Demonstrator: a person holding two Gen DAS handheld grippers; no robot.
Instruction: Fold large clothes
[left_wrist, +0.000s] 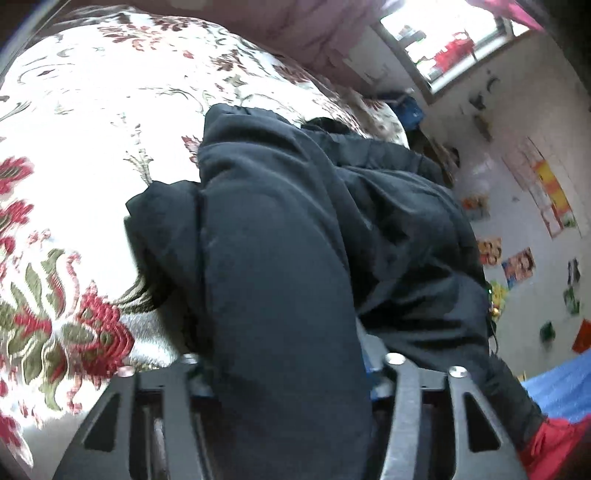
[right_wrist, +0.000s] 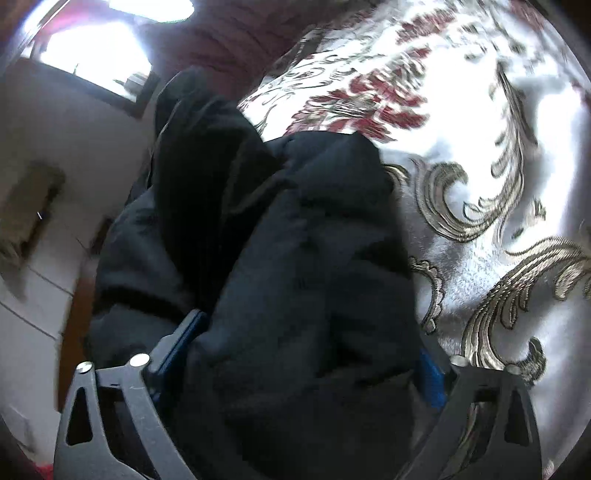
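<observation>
Dark padded garment (left_wrist: 280, 258) bunched right up against both cameras, lying on the floral bedspread (left_wrist: 74, 122). Left gripper (left_wrist: 286, 373): jaws narrow, clamped on a thick fold. Right gripper (right_wrist: 299, 354): jaws wide, fabric (right_wrist: 288, 258) fills the gap and presses both blue pads, so gripped. Garment's left edge in the left view is free; open bedspread beyond. Wall (left_wrist: 517, 206) and window (left_wrist: 450, 44) near its other side.

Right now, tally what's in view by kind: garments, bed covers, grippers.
Dark garment: 1
Floral bedspread: 1
Pink quilt at the far edge of the bed: 1
Grippers: 2, the left gripper and the right gripper, each with dark cloth between its fingers
Total: 5
</observation>
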